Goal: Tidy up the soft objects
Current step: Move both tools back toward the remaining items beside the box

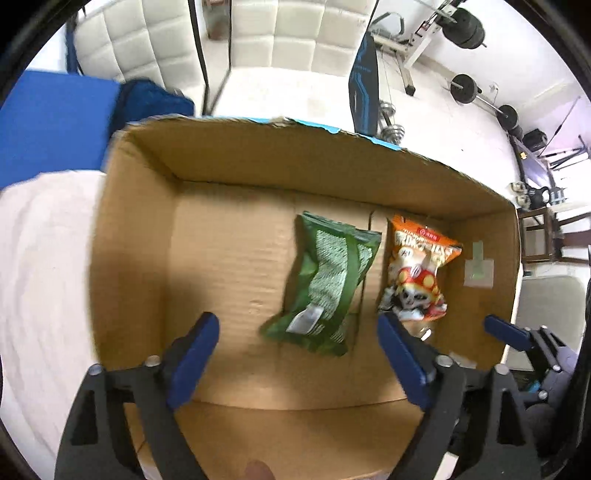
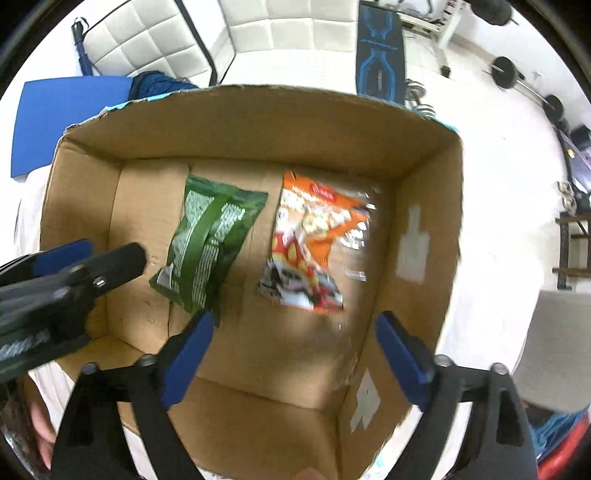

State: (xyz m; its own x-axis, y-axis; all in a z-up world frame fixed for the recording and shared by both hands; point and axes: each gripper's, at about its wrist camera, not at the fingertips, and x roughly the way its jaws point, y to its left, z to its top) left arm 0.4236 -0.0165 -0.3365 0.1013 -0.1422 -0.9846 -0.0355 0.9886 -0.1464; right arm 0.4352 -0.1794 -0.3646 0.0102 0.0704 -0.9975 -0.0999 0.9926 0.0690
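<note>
A green snack bag [image 1: 327,284] and an orange snack bag [image 1: 419,269] lie side by side on the floor of an open cardboard box [image 1: 236,158]. My left gripper [image 1: 297,362] is open and empty above the box's near part, with the green bag just ahead between its fingers. In the right wrist view the green bag [image 2: 210,240] and the orange bag [image 2: 314,243] lie in the box [image 2: 258,122]. My right gripper [image 2: 291,356] is open and empty above the near wall, behind the orange bag. The left gripper's fingers [image 2: 62,254] show at the left.
The box rests on a white cloth surface [image 1: 40,266]. A blue mat [image 1: 51,122] and a dark blue cloth [image 1: 147,99] lie behind it. White padded panels [image 1: 295,33] and weight equipment [image 1: 465,86] stand on the floor beyond.
</note>
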